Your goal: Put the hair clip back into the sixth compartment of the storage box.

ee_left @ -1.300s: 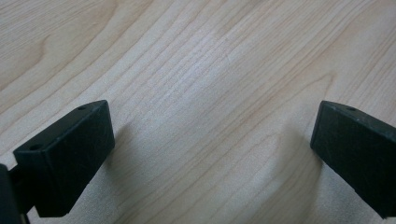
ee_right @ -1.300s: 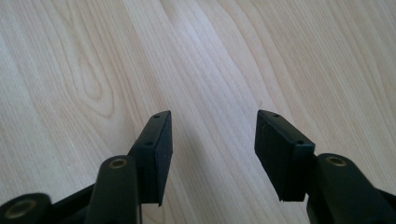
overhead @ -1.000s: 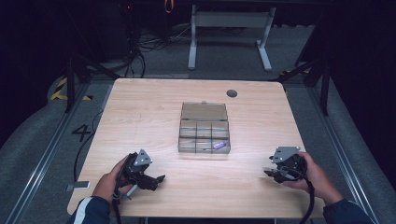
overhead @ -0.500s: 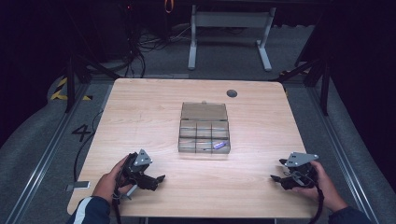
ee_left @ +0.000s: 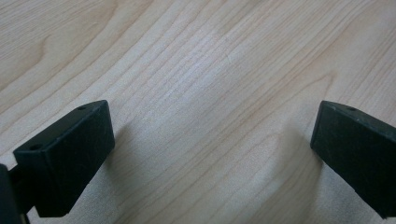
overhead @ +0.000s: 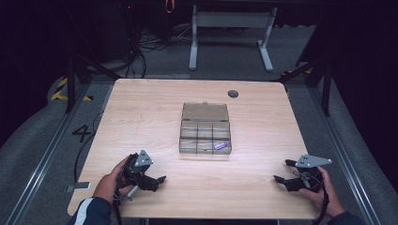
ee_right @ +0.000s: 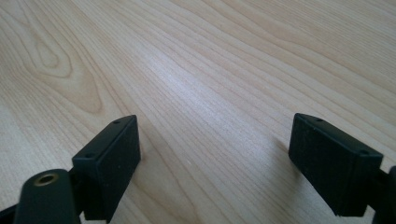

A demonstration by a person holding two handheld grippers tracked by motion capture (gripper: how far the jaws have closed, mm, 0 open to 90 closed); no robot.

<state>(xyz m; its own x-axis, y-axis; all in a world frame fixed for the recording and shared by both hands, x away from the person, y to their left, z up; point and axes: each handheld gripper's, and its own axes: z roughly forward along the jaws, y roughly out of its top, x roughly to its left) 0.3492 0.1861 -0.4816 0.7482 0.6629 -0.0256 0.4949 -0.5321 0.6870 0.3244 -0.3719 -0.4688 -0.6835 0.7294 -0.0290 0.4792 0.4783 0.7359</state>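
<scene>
Resting on the pale wooden table (overhead: 141, 117), both black two-jaw grippers, left (overhead: 157, 180) and right (overhead: 281, 171), are spread wide beside a clear plastic compartment box (overhead: 205, 133).

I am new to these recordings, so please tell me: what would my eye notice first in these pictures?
First, the clear compartment box at the middle of the wooden table, its lid open, with a small purple item in a near right compartment. Then the two hand-held grippers at the near edge: the left gripper and the right gripper, both with jaws open over bare wood.

left tool (overhead: 157, 180): black, grey 3-cornered plate (trailing cable) | right tool (overhead: 283, 172): same | sleeve (overhead: 89, 213): navy, white stripe
</scene>
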